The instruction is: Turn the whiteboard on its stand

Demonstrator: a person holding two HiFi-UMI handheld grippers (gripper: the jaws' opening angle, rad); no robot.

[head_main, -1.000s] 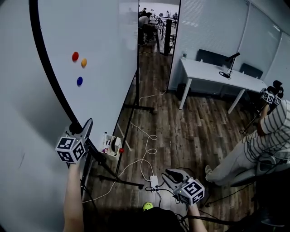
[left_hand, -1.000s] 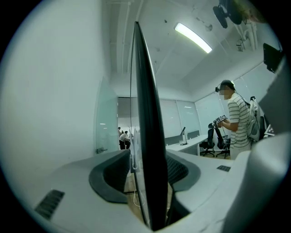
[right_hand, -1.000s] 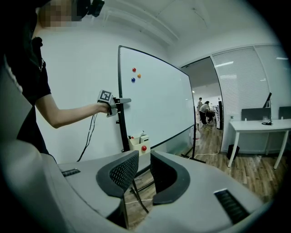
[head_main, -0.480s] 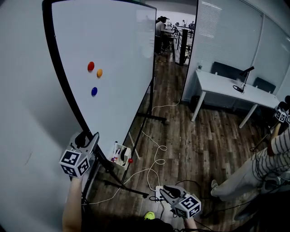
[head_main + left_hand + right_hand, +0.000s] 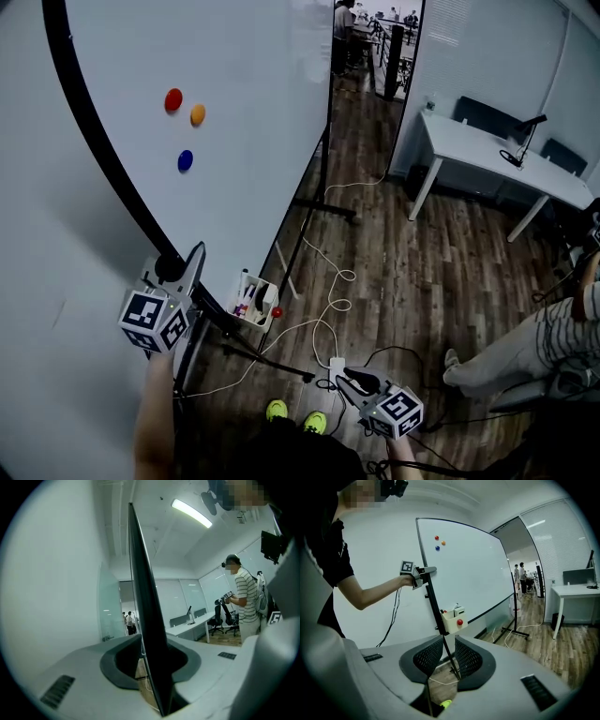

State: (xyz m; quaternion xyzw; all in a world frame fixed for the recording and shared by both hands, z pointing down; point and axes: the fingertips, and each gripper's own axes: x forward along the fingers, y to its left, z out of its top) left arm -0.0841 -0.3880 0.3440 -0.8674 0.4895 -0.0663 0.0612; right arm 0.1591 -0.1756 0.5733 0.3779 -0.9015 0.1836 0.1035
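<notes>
**Here, the board's near edge sits between the left fingers**

Underfoot, the wood floor (image 5: pixel 412 272) lies wide and mostly bare to the right of the whiteboard (image 5: pixel 253 84). The board rides on its stand (image 5: pixel 272 364) close along the pale wall (image 5: pixel 47 281) at the floor's left edge. Its far end reaches toward an open doorway (image 5: pixel 370 37). Only a narrow strip separates the board's black frame (image 5: pixel 94 141) from that wall.

A white bench (image 5: pixel 487 150) stands toward the floor's far right corner, well apart from the board. A seated person (image 5: pixel 525 337) takes up the right edge. White cables (image 5: pixel 323 305) loop over the floor beside the stand, toward a power strip (image 5: pixel 335 366). A small white holder (image 5: pixel 251 298) hangs under the board's lower edge, near its close corner.

The left gripper (image 5: pixel 175 264) is at that close corner and points level. Its fingers (image 5: pixel 117 663) have just been closing with the frame's edge between them. A sliver of floor shows between one finger and the frame, so they are not clamped on it.

The right gripper (image 5: pixel 359 379) hangs low over the floor by the power strip. Its fingers (image 5: pixel 468 660) are apart with nothing between them.

Red (image 5: pixel 173 99), orange (image 5: pixel 198 114) and blue (image 5: pixel 186 160) magnets cluster high on the board near the framed edge.
</notes>
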